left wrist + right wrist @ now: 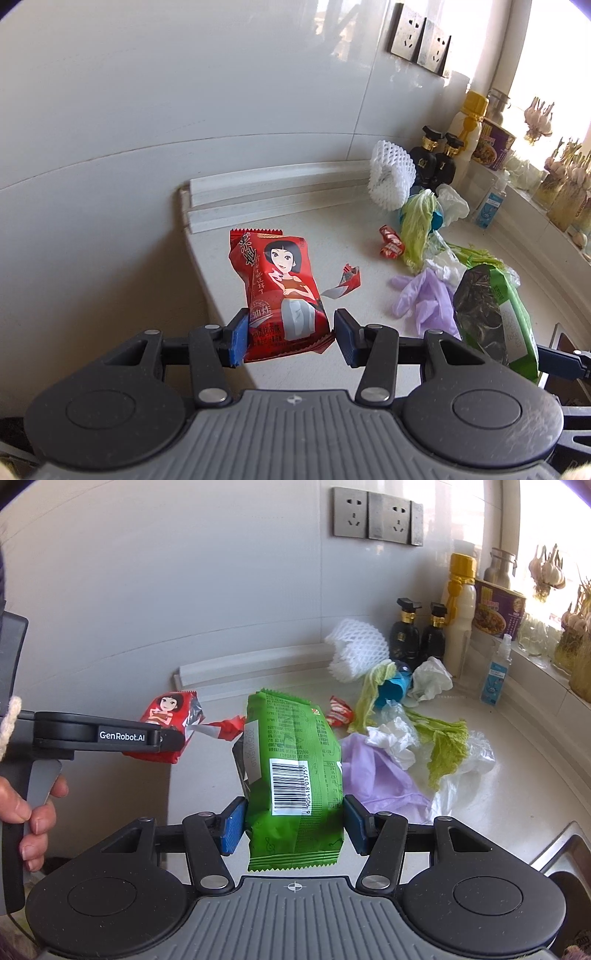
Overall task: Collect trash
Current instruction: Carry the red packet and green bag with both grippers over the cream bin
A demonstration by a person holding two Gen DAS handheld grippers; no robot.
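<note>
White stone countertop fills the frame's right half, strewn with a lilac rubber glove and limp cabbage leaves. At lower centre the right gripper pinches a green crinkled snack packet; the left gripper clamps a red printed snack wrapper. Both look lifted clear, mid-carry; next comes finding a bin, none visible.

Glossy plastic red snack packet and green packet; matt white countertop; brushed-metal sockets.
</note>
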